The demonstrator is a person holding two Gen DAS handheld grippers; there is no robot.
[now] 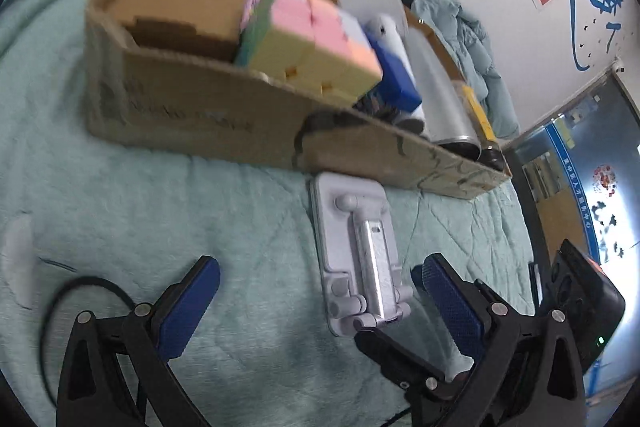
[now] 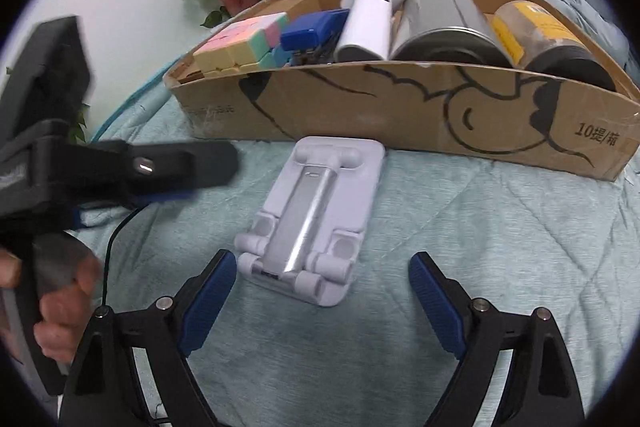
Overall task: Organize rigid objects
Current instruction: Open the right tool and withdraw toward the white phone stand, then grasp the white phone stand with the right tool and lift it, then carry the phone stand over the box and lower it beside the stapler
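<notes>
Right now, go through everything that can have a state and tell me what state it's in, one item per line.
Phone stand: folded flat on the blanket, outside the box.
Cardboard box: open-topped, loaded.
Puzzle cube: in the box.
Silver can: lying on its side in the box.
Yellow-label jar: lying in the box.
Left tongs: open, empty.
Right tongs: open, empty.

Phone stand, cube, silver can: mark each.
phone stand [image 2: 310,223], right wrist view, on its metal centre bar
cube [image 2: 236,45], right wrist view, on its pastel top face
silver can [image 2: 444,21], right wrist view, on its side wall

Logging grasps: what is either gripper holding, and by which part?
Nothing. Both the left gripper and right gripper are open; the phone stand lies untouched.
</notes>
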